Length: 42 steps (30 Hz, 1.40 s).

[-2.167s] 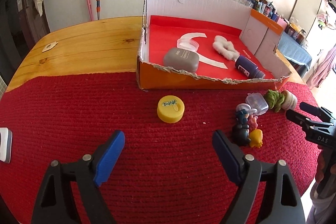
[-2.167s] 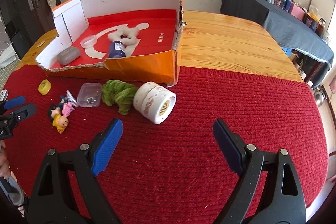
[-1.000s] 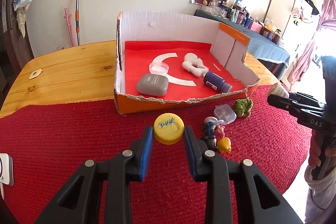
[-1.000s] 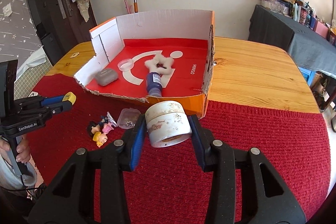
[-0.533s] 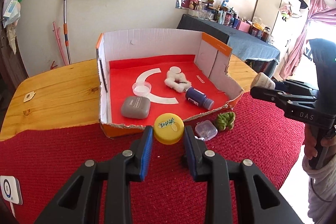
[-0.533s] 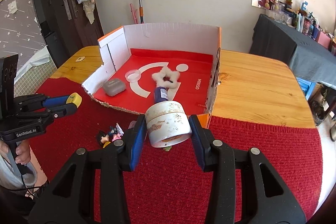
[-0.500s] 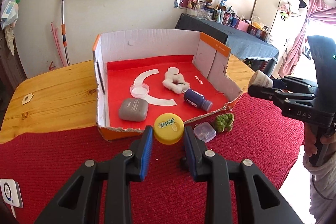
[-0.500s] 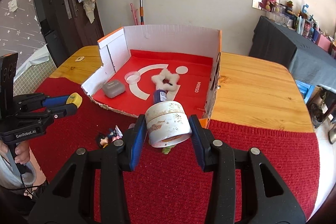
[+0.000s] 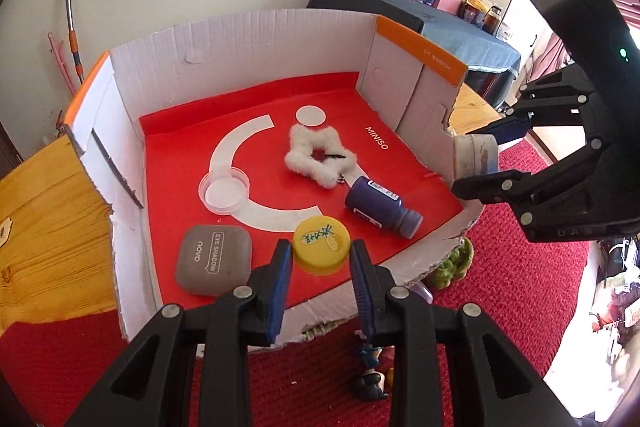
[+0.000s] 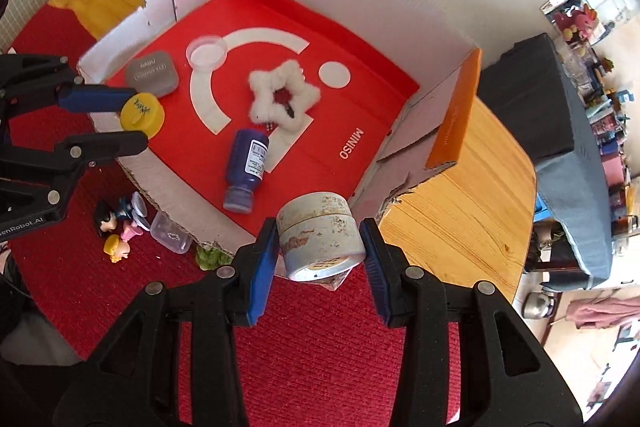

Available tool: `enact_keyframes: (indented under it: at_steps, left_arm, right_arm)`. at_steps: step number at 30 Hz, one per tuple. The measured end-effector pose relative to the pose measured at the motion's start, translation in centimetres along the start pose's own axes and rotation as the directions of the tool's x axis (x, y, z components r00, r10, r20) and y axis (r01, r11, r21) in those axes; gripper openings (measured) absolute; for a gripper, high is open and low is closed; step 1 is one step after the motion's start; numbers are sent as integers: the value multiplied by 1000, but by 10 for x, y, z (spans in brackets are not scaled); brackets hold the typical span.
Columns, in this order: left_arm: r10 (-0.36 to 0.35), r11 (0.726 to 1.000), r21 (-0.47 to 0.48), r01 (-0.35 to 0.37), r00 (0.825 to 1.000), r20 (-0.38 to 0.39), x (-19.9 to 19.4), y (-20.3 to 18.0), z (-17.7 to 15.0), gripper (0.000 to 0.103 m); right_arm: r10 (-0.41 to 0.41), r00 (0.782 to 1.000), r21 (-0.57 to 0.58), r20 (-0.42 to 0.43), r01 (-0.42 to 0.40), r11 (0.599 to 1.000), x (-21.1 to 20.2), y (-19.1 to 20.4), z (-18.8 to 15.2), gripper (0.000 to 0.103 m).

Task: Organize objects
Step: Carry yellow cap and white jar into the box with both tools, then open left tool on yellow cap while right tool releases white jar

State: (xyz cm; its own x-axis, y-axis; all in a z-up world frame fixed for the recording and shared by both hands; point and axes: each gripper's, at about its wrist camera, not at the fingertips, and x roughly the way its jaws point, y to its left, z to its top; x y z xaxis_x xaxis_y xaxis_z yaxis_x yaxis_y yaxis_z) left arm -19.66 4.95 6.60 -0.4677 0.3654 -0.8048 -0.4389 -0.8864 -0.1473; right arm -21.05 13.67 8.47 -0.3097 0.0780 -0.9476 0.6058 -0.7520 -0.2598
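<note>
Box point(image 9: 256, 39) already holds four bits. Left gripper point(image 9: 320, 259) jaws pinch the yellow cap point(image 9: 321, 241) over its near edge; right gripper point(image 10: 318, 247) jaws clamp the jar point(image 10: 320, 235) at the corner. Figurines point(image 10: 118, 225), clear case point(image 10: 170, 231), green toy point(image 9: 450, 263) still outside.

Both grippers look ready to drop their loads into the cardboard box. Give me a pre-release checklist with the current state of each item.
1. Left gripper clamped on yellow cap: ok.
2. Right gripper clamped on white jar: ok.
3. Cap above the box floor, past the torn front wall: ok.
4. Jar fully inside the box: cannot tell; it hangs near the front right corner.
5. Free floor under the cap, between grey eyeshadow case and blue bottle: ok.
6. Grippers apart from each other: ok.
</note>
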Motion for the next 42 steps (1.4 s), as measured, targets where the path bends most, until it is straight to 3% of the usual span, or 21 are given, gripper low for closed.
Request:
enact_keyframes:
  at_steps: [8,17,42]
  left_arm:
    - [-39,999,10,39,998,-39,23,6,3,31]
    - [-83,997,-1,83,994,-75,37,11,6,31]
    - [-86,996,0,86,994,-74,44,9,7,34]
  right_arm:
    - [19,980,-56,-198,-31,998,39,1,18,39]
    - [66,945,-57,-319,-89,994,67,0,23,39]
    - [82,943,-42,-322,-101,994,75,-10,6,41]
